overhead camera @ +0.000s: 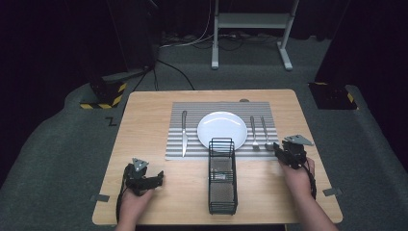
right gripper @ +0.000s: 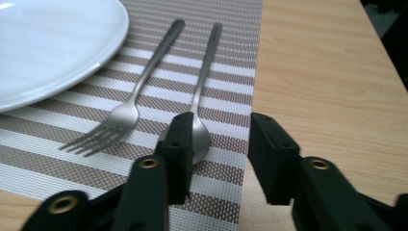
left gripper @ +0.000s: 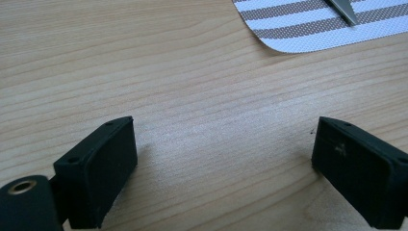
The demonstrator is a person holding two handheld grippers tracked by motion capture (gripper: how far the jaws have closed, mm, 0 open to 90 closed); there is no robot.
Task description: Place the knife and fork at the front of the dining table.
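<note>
Two views differ — spoon (right gripper: 198,132) close, knife (left gripper: 342,9) tip

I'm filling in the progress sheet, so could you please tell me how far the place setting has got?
Done: the knife lies left of the plate on the striped mat; the fork and spoon lie to its right. In hand: nothing; the right claw stands open beside the spoon's bowl, and the left claw is open over bare table. Left: apparently little, since the wire basket looks empty.

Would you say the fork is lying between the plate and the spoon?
Yes, the fork lies on the striped mat with the plate on one side and the spoon on the other.
</note>
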